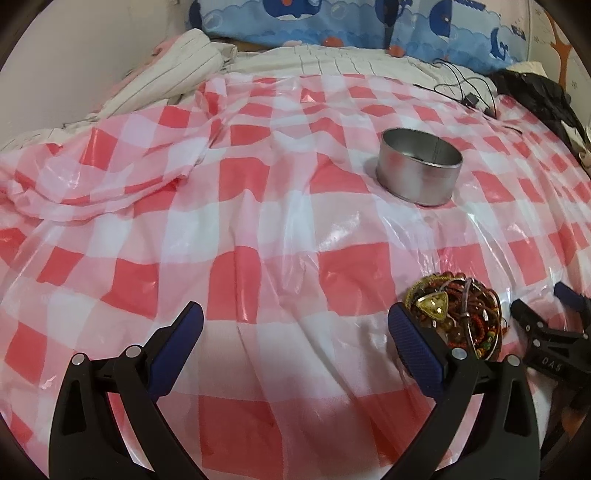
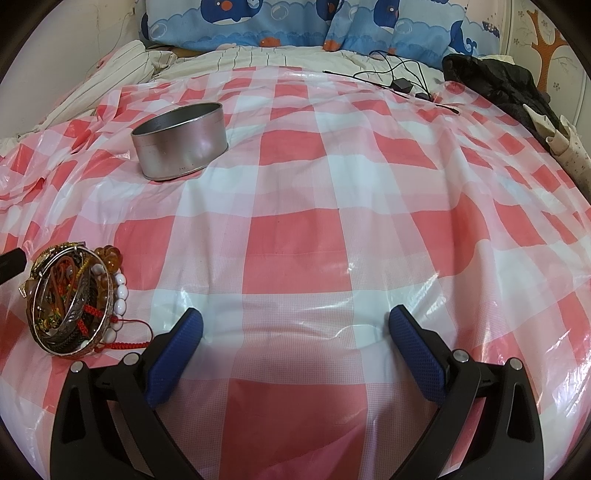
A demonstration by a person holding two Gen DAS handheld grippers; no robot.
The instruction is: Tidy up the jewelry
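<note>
In our left wrist view, our left gripper (image 1: 295,325) stands wide open with its blue-padded fingers (image 1: 417,354) spread far apart, and nothing is held between them; it sits low over the near part of the red-and-white checked plastic cloth (image 1: 258,229) that covers the bed. The jewelry pile (image 1: 458,314), a tangle of bangles, amber beads, cords and a yellow triangular pendant, lies on the cloth just beside the outer side of the right-hand finger, and whether it touches that finger we cannot tell. Farther off, toward the pillow end and right of middle, the round metal tin (image 1: 421,170) stands upright and lidless on the cloth. At the right edge of this view we see part of our right gripper (image 1: 546,317), its fingers parted. A whale-print pillow (image 1: 332,22) lies along the far edge of the bed, with a black cable (image 1: 469,92) near it. In our right wrist view, our right gripper (image 2: 295,325) is likewise wide open and holds nothing, over bare cloth near the bed's near edge. The jewelry pile (image 2: 70,302) lies to its left, near the left finger (image 2: 173,362) but apart from it, a red cord trailing toward that finger. The tin (image 2: 181,144) sits farther back on the left, and a dark garment (image 2: 495,81) lies at the far right corner.
</note>
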